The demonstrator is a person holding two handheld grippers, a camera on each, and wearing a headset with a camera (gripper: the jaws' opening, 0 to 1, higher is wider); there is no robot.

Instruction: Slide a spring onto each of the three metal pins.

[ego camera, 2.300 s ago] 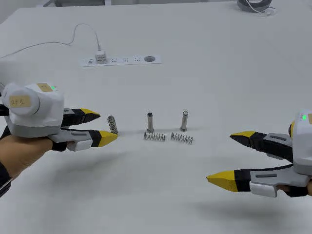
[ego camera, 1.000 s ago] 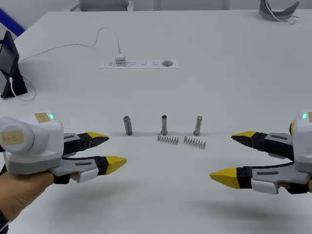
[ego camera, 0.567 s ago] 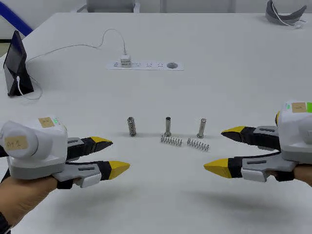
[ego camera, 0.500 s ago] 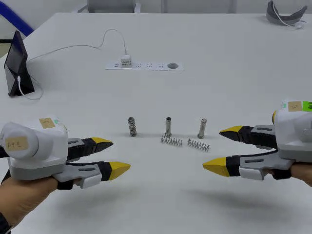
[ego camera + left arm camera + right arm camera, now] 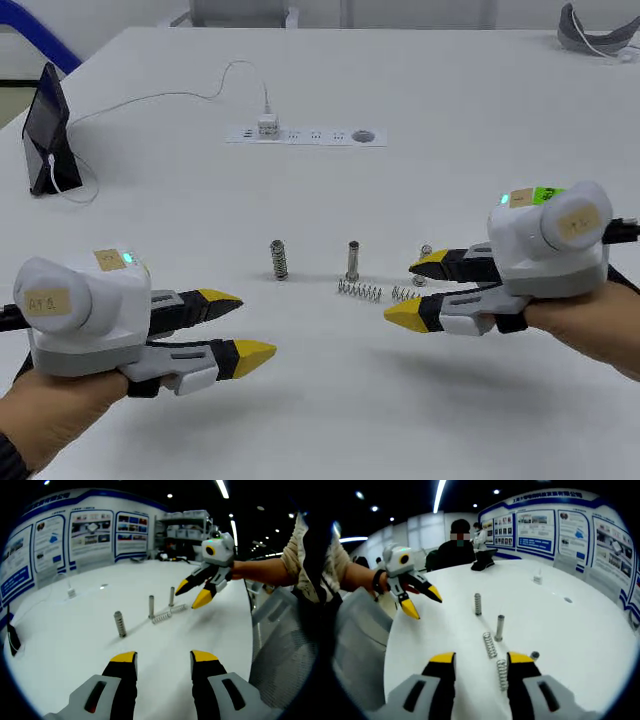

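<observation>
The two loose springs are thin, light wire coils. I judge they will squash, roll or flick out of the jaws if pinched hard, so each is best taken gently across the middle of its coil, leaving one end free to meet a pin top. The right loose spring (image 5: 405,294) lies on its side on the white surface (image 5: 320,420), just on the near side of the right pin (image 5: 534,655). The middle loose spring (image 5: 358,290) lies the same way just near of the bare middle pin (image 5: 352,261). Both are short and silvery, lying roughly end to end. The left pin (image 5: 279,259) stands upright with a spring already round it. The pins are slim polished posts, stiff, though how firmly they stand cannot be told. The right hand-held gripper (image 5: 401,293) is empty, its jaws parted, low over the right loose spring. In the right gripper view that coil sits between the jaws, closer to the right one, and whether it touches cannot be told. The left hand-held gripper (image 5: 256,324) is also spread open, holds nothing, and sits well to the near left of the pins.
</observation>
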